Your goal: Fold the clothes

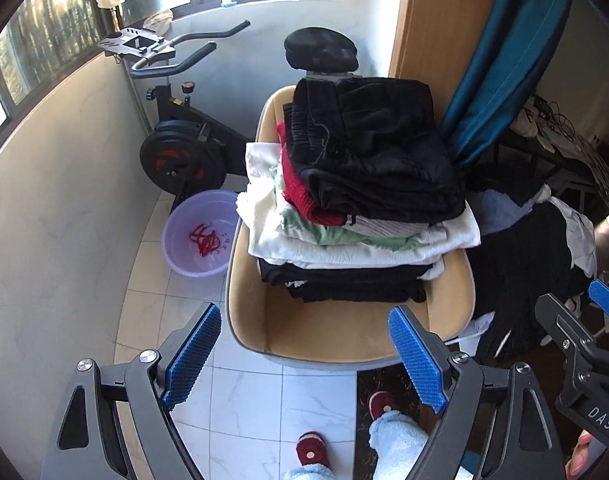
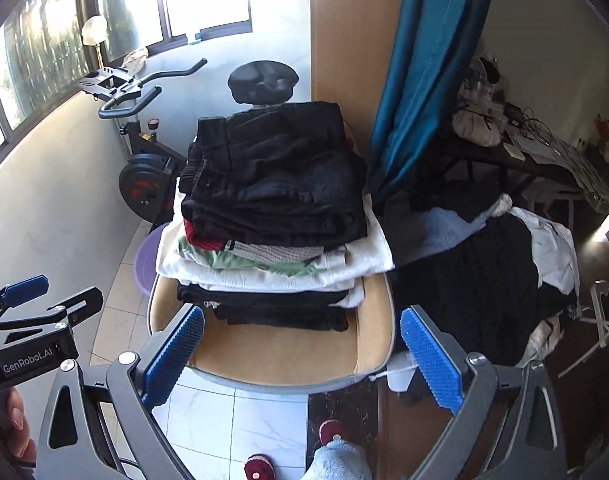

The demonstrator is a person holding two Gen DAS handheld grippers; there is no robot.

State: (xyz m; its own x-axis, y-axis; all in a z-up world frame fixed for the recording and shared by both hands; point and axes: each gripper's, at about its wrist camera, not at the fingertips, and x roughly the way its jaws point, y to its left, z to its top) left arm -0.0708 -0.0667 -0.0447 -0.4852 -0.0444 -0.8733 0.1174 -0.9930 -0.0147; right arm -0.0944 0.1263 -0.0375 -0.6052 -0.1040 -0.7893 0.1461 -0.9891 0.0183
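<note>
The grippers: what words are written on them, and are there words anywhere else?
"GenRobot.AI": white letters on the black body of the left gripper, seen from the right wrist camera.
"DAS": on the black body of the right gripper, seen from the left wrist camera; it may be cut off.
Nothing else is readable; the exercise bike shows no clear words.

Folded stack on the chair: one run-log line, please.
folded stack: on chair | left hand-held gripper: open, empty | right hand-held gripper: open, empty

A stack of folded clothes (image 2: 272, 216) sits on a tan chair (image 2: 288, 354), beside a loose heap of laundry (image 2: 492, 276), as the right gripper (image 2: 302, 354) hangs above, jaws apart and empty.
</note>
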